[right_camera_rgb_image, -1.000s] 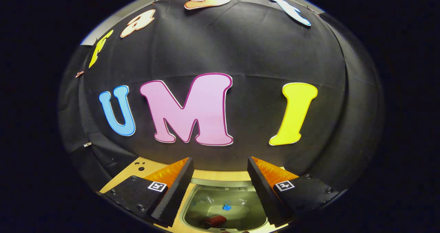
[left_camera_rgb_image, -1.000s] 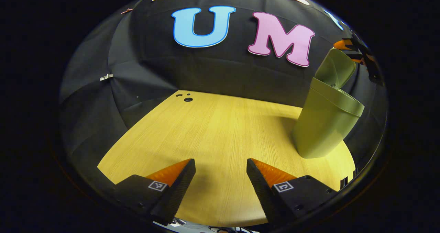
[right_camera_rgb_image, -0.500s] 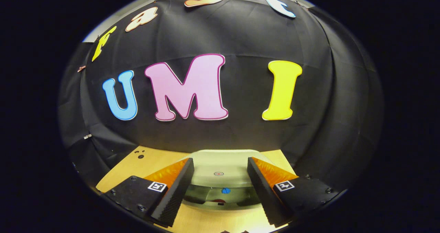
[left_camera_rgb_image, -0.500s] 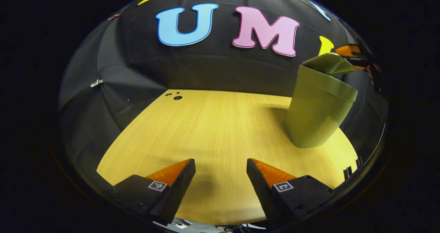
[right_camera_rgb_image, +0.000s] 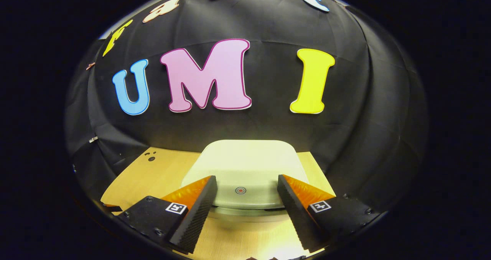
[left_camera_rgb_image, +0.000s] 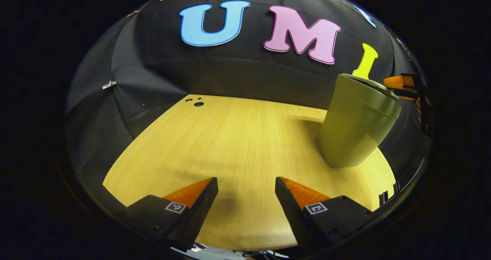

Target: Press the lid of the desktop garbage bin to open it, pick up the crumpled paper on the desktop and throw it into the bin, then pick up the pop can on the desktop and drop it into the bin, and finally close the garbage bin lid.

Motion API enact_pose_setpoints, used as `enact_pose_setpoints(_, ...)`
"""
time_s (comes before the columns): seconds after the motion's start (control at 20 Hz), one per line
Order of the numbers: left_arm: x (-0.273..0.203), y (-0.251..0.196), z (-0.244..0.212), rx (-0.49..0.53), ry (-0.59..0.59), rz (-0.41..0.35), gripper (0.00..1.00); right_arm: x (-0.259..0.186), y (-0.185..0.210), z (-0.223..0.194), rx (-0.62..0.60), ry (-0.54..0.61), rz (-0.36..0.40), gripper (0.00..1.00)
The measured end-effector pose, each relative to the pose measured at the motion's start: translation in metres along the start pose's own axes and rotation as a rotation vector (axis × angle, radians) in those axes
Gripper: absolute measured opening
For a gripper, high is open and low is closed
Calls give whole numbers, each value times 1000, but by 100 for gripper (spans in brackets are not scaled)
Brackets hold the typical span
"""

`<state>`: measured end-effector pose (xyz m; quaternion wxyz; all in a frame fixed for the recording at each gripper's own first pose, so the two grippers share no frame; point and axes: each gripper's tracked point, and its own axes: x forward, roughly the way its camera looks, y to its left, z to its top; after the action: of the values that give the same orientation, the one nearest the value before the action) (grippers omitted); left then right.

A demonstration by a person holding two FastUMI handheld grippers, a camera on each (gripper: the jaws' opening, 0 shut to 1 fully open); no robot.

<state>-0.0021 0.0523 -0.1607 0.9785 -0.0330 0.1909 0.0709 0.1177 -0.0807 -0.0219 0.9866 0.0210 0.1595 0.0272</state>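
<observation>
Right gripper (right_camera_rgb_image: 245,198): jaws spread wide, nothing between them, set just above the front edge of the pale olive-green plastic lid (right_camera_rgb_image: 245,164) of the desktop garbage bin. The lid lies flat and shut on the bin, its slab facing upward; a small red and white ring mark (right_camera_rgb_image: 240,190) sits near its front edge, between the fingers. No readable writing on it.

Left gripper (left_camera_rgb_image: 245,198): jaws equally wide apart, holding nothing, hovering over the light wood-grain tabletop (left_camera_rgb_image: 238,145), well apart from the bin.

In the left gripper view the olive-green tapered plastic garbage bin (left_camera_rgb_image: 355,124) stands upright on the table's far right part, long axis vertical, wider at the top, lid down. The right gripper (left_camera_rgb_image: 402,86) shows just beyond its rim. Each finger carries a small square black-and-white marker (left_camera_rgb_image: 316,208)
</observation>
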Motion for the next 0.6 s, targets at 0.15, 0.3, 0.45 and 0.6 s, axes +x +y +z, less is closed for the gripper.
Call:
enact_pose_setpoints(0.15, 0, 1, -4, 13, 10, 1, 96, 2, 0, -5, 1, -1, -19, 100)
enact_pose_setpoints(0.3, 3, 3, -1, 27, 6, 4, 96, 2, 1, -9, -10, 1, -38, 100)
enact_pose_setpoints(0.45, 6, 4, 1, 32, 5, 4, 96, 5, 2, -11, 9, -4, -48, 100)
enact_pose_setpoints(0.6, 8, 3, 1, 33, 9, 1, 96, 6, 4, -14, 9, -16, -47, 100)
